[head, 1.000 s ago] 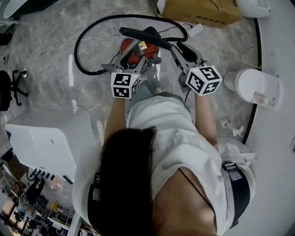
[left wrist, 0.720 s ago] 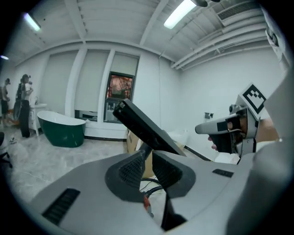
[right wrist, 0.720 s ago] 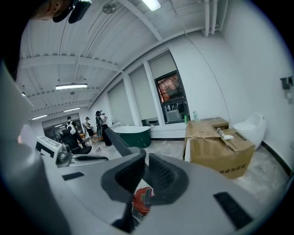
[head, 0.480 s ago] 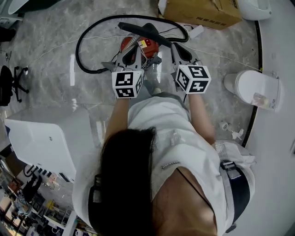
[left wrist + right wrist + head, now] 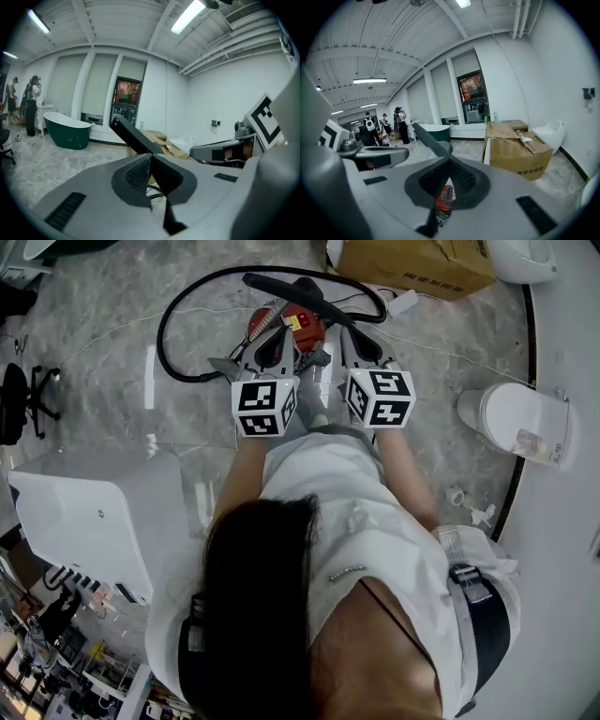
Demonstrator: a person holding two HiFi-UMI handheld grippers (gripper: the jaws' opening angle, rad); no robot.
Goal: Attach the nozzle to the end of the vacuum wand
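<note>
Grippers are held shut and empty over the vacuum cleaner [image 5: 267,326]
The left gripper [image 5: 150,161] and right gripper [image 5: 449,165] are pinched together on nothing. The black wand [image 5: 277,289] is propped at twelve o'clock, probably for reach. The nozzle cannot be picked out.

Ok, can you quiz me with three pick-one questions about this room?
1. Where is the red vacuum cleaner?
A on the floor
B on top of the cardboard box
C on the toilet
2. What colour is the bathtub?
A red
B green
C yellow
3. How do the jaws of the left gripper and the right gripper stand?
A both wide apart
B one apart, one together
C both together
Answers: 1 A, the head view shows it on the marble floor. 2 B, the left gripper view shows a dark green tub. 3 C, each gripper view shows its pads meeting, nothing gripped.
</note>
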